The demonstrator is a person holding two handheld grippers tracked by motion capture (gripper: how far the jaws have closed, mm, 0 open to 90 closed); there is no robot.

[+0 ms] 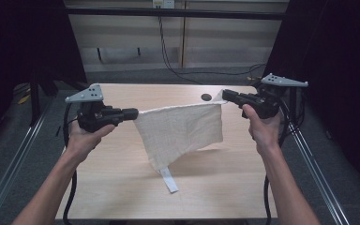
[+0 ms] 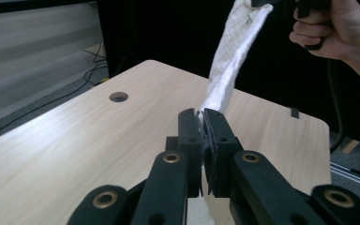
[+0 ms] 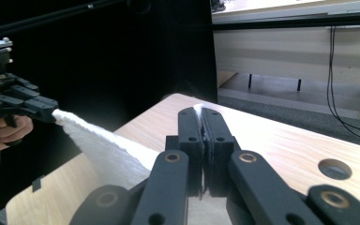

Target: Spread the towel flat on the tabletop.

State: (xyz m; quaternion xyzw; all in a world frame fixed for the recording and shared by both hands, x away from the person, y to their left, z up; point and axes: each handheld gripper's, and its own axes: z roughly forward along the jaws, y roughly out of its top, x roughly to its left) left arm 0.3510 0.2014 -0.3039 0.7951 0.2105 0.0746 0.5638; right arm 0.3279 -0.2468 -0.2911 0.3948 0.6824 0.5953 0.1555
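A white cloth (image 1: 180,131) hangs stretched between both grippers above the wooden table (image 1: 122,187), its lower edge and a small label (image 1: 168,179) trailing onto the tabletop. My left gripper (image 1: 135,113) is shut on the cloth's left top corner. My right gripper (image 1: 225,96) is shut on the right top corner. In the left gripper view the cloth (image 2: 236,51) runs from between the closed jaws up to the other hand (image 2: 330,28). The right gripper view has the cloth (image 3: 105,152) leading left from the closed jaws to the far gripper (image 3: 47,110).
A round hole (image 1: 206,97) sits in the table near its far edge. Black curtains stand at both sides, metal rails (image 1: 9,159) run along the table's flanks, and cables (image 1: 168,51) lie on the floor behind it.
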